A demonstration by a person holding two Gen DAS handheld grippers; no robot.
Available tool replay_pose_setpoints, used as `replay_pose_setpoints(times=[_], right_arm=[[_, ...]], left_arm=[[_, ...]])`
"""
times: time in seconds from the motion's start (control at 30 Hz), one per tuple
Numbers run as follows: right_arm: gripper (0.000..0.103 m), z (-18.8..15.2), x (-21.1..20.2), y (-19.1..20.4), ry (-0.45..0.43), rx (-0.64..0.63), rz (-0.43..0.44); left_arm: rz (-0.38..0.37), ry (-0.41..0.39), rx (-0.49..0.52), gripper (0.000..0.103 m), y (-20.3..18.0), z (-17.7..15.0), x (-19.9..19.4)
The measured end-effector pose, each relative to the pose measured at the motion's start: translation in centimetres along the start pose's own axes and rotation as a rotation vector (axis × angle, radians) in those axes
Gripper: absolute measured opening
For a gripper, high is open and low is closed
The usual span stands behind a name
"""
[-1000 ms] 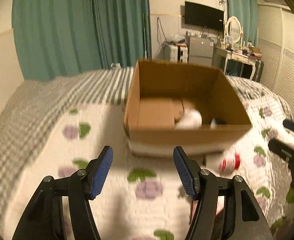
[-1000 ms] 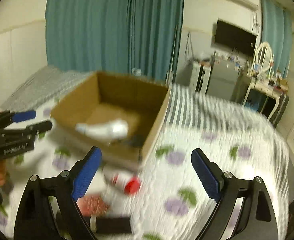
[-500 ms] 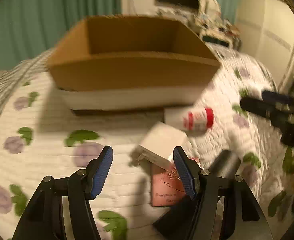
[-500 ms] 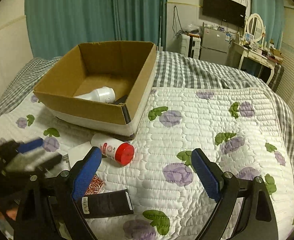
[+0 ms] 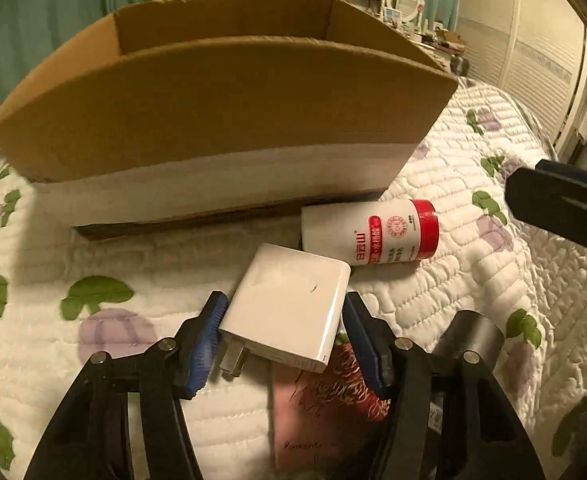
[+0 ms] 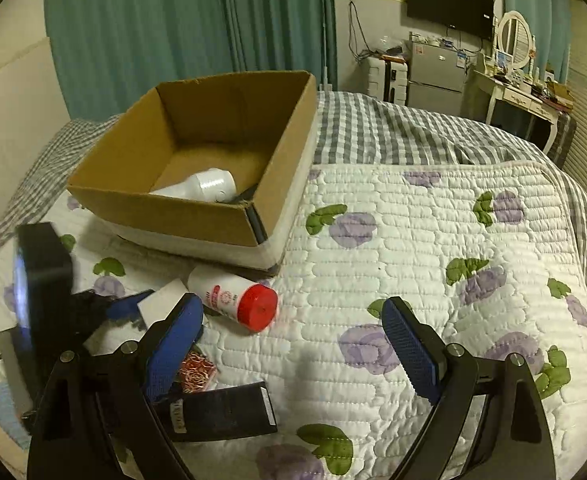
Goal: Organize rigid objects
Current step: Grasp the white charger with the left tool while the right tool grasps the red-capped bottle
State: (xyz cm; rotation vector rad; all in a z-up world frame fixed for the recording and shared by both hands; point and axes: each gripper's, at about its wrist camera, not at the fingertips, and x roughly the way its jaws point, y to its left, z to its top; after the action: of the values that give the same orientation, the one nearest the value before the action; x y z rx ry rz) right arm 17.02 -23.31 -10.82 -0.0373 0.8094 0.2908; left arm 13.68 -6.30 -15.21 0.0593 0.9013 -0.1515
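A second ago the left gripper [image 5: 283, 338] looked at the open cardboard box [image 5: 221, 112] from above and some way back, with nothing between its fingers. It has since dropped low and moved in on the loose things in front of the box, and the white plug adapter [image 5: 289, 308] now sits between its blue pads. The jaws are closing on it; the pads stand just beside its two side faces, the left one with a thin gap showing, so the grip does not look made yet. The adapter lies on the quilted bed, its metal prongs pointing back toward the gripper, one corner overlapping a pink patterned card [image 5: 325, 412].

The right gripper [image 6: 289, 346] has only sunk a little. Its jaws stand wide apart with nothing between them, over bare quilt toward the middle of the bed.

The white bottle with the red cap [image 6: 233, 298] lies on its side just beside the box's near wall, touching or nearly touching the adapter. A dark flat case [image 6: 223, 410] lies nearer the bed's front edge. One white bottle [image 6: 201, 188] is already inside the box.

So the sorting is partly done: one item is boxed, and the adapter looks to be the next pick, followed by a lift over the near wall.
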Motion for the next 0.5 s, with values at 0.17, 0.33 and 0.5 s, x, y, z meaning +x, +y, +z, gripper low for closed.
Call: replay_pose_setpoints(times=[0.17, 0.33, 0.5], right_arm=[[0.091, -0.4, -0.5, 0.7, -0.025, -0.027, -0.004], [0.091, -0.6, 0.0, 2.7, -0.026, -0.107, 0.02], [0.091, 0.1, 2.6, 4.4, 0.044, -0.174, 0.099]], left_arm=[[0.11, -0.022, -0.064, 0.058, 2.4, -0.7, -3.4], [0.212, -0.062, -0.148, 0.054, 5.7, -0.8, -6.1], [0.22, -0.055, -0.206, 0.053, 7.2, -0.9, -6.1]])
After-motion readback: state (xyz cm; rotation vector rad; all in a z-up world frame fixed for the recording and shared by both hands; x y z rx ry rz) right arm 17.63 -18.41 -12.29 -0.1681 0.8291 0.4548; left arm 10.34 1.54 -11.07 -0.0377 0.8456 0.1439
